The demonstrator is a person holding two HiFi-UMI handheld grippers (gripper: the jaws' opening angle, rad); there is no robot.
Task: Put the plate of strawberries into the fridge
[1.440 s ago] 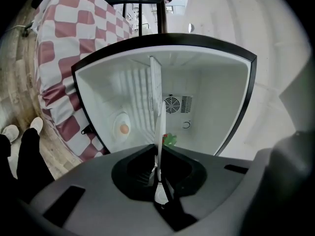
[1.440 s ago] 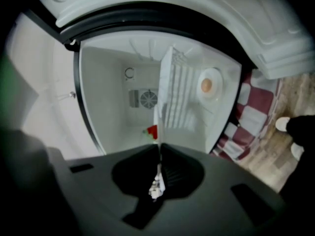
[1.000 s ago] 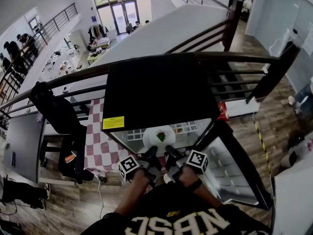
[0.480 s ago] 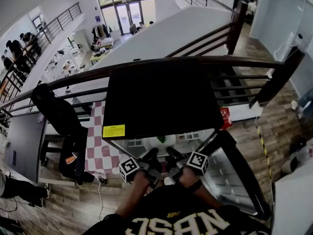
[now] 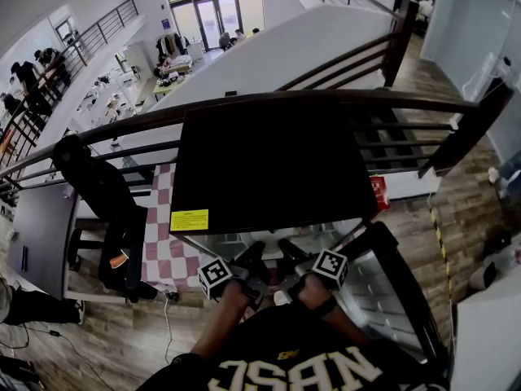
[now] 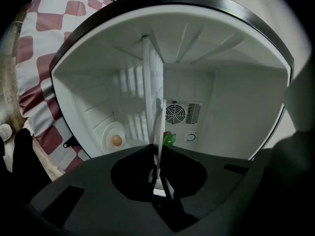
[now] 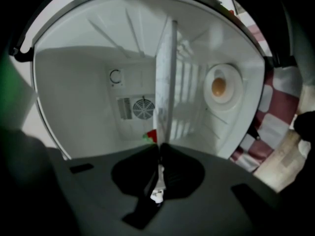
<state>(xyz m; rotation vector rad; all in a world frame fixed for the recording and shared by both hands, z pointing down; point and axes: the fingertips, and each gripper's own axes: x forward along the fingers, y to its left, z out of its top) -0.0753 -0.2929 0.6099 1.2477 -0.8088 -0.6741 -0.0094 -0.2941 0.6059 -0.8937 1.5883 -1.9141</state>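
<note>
The white plate [image 6: 158, 109] shows edge-on in both gripper views, inside the white fridge compartment [image 6: 236, 102]. A green strawberry leaf [image 6: 169, 139] peeks past its rim. My left gripper [image 6: 158, 173] is shut on the plate's near rim. In the right gripper view the plate [image 7: 166, 82] stands edge-on too, with a red strawberry [image 7: 152, 135] beside it. My right gripper [image 7: 158, 168] is also shut on the rim. In the head view both grippers, left [image 5: 248, 263] and right [image 5: 286, 255], reach under the fridge's black top [image 5: 269, 161], which hides the plate.
The fridge door [image 5: 399, 292] hangs open to the right. A fan vent [image 6: 173, 114] and a round lamp [image 6: 116, 140] sit on the compartment's walls. Left of the fridge stand a checked-cloth table [image 5: 167, 251] and a black chair [image 5: 102, 194]. A dark railing [image 5: 244, 104] runs behind.
Both grippers have pushed forward with the plate. The plate, visible at the fridge mouth a second ago, has gone under the black top and out of the head view.
</note>
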